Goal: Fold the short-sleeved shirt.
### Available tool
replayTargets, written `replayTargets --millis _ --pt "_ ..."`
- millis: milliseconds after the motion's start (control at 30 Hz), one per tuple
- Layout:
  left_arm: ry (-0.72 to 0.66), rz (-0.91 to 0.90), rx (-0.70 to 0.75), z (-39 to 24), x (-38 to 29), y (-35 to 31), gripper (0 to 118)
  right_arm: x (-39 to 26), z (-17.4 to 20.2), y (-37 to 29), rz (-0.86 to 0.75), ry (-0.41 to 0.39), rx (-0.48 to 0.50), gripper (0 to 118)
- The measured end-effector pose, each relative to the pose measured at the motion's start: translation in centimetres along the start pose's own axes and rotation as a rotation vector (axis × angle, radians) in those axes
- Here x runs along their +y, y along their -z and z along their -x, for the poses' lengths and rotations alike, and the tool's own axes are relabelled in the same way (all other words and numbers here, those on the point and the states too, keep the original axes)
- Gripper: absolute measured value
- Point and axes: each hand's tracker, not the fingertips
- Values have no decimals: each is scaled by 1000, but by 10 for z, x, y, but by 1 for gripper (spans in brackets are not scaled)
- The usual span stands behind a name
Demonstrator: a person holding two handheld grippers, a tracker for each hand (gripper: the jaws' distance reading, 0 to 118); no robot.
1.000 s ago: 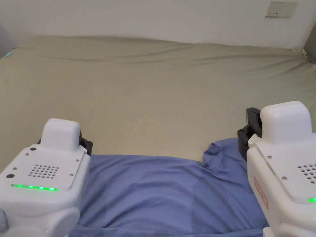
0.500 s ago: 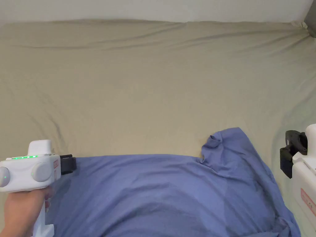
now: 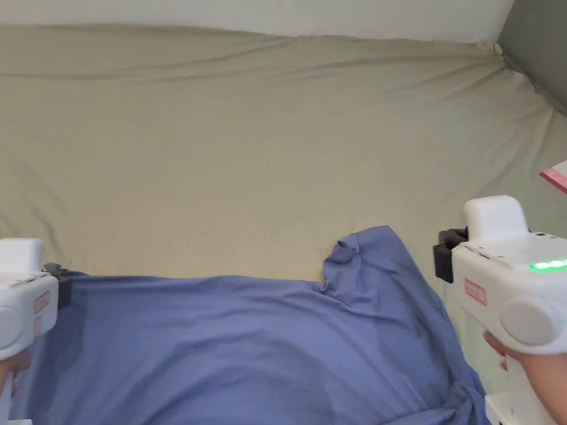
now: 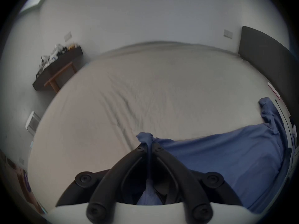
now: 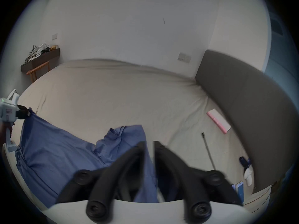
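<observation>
My left gripper (image 4: 149, 148) pinches the blue shirt (image 3: 249, 343) corner at lower left, while my right gripper (image 5: 148, 144) has its jaws slightly spread over the bed (image 3: 249, 166).

Shirt (image 3: 249, 343) cut off below

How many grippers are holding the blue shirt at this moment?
1. The left gripper has its jaws shut on a bunched corner of the blue shirt. The right gripper is beside the shirt's other end, jaws slightly apart with nothing between the tips.
</observation>
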Motion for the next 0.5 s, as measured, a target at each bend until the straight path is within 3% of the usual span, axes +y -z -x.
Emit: replayTargets --millis 33,67,100,400,467,500 --pt "24 -28 3 -2 1 -12 2 -2 -5 17 42 17 23 42" --pt "50 -43 5 -4 2 -23 2 -5 -7 33 112 7 20 75" --pt "76 -59 13 -7 2 -34 2 -11 -12 53 176 4 45 100" --pt "151 -76 35 -8 -22 -63 2 -64 -36 144 491 43 64 100" --pt "154 -60 58 -4 -28 -59 2 -65 -40 142 428 82 120 82" --pt "147 -44 64 -2 -31 -57 2 -63 -37 137 418 84 143 59"
